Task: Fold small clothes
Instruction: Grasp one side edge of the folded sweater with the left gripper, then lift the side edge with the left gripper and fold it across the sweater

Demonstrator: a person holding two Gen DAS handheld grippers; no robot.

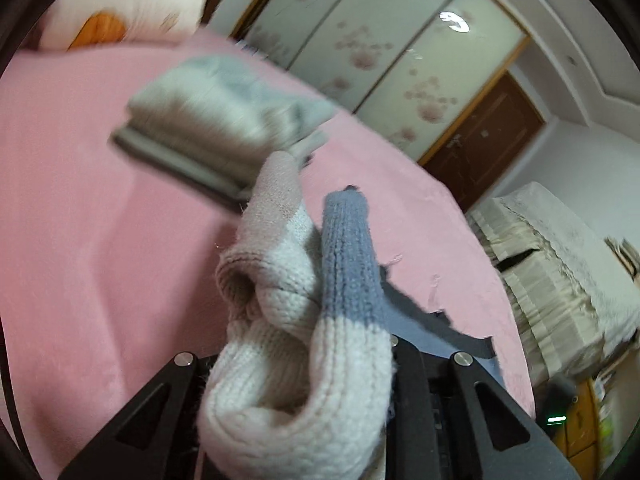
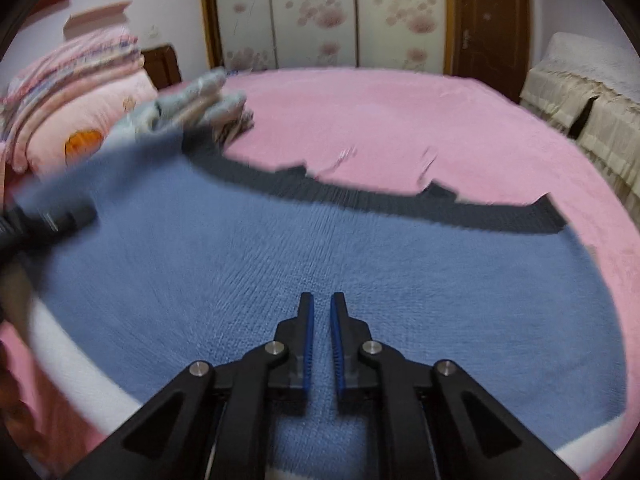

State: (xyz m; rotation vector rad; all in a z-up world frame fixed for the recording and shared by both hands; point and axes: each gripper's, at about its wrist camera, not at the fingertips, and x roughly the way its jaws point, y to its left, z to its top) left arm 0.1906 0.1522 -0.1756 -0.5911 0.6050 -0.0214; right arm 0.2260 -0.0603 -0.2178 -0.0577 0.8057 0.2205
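In the left wrist view my left gripper [image 1: 304, 364] is shut on a bunched knit sweater sleeve [image 1: 296, 344], cream with a blue band and a pink cuff, lifted above the pink bed [image 1: 80, 240]. The fingertips are hidden by the knit. In the right wrist view the sweater's blue body [image 2: 280, 248] with a dark hem lies spread on the bed, and my right gripper [image 2: 322, 304] hovers over it, slightly open and empty. The left gripper shows blurred at the left edge [image 2: 48, 220].
A stack of folded grey clothes [image 1: 224, 120] lies further up the bed, also in the right wrist view [image 2: 200, 104]. Pink pillows and folded quilts [image 2: 60, 92] sit at the head. A cream sofa [image 2: 580, 92], wardrobe doors and a brown door stand beyond.
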